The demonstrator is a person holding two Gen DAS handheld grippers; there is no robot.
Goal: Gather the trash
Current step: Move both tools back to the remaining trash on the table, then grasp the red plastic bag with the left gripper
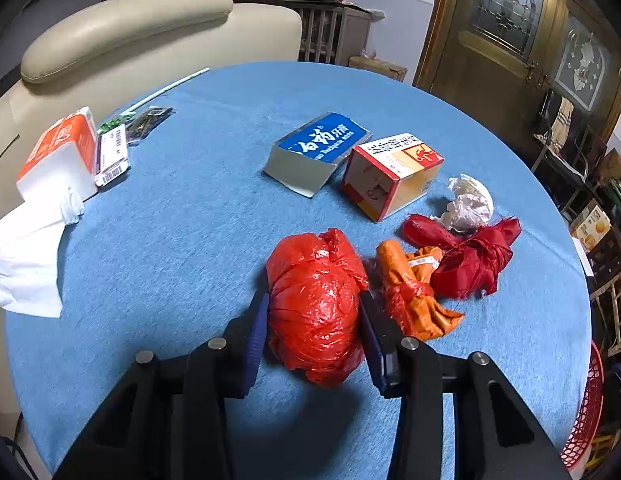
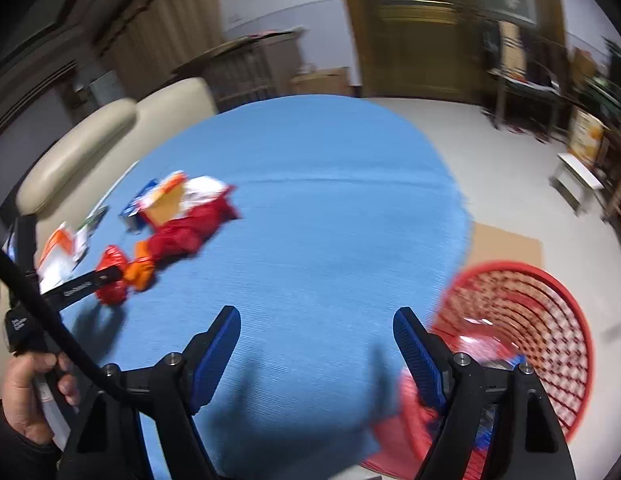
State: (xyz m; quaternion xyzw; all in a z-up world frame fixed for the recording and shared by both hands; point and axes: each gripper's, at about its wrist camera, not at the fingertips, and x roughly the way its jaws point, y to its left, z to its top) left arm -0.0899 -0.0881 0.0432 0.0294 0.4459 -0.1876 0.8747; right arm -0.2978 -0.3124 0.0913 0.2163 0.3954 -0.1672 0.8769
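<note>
In the left wrist view my left gripper point(image 1: 312, 312) is shut on a crumpled red plastic bag point(image 1: 316, 304) resting on the blue table point(image 1: 198, 240). Beyond it lie an orange bag point(image 1: 410, 292), a dark red bag point(image 1: 470, 256), a white paper wad point(image 1: 470, 204), a red-and-yellow box point(image 1: 390, 176) and a blue toothpaste box point(image 1: 316, 148). In the blurred right wrist view my right gripper point(image 2: 316, 332) is open and empty over the table's near edge. A red mesh basket point(image 2: 550, 320) with some trash inside stands on the floor to its right. The left gripper point(image 2: 90, 280) holds the red bag point(image 2: 110, 276) at far left.
A tissue pack point(image 1: 62, 156) with loose white tissues point(image 1: 26, 256), a barcoded packet point(image 1: 112, 156) and a thin white rod point(image 1: 170, 86) lie at the table's left. A beige chair point(image 1: 130, 36) stands behind. The basket's rim point(image 1: 586, 412) shows at the right table edge.
</note>
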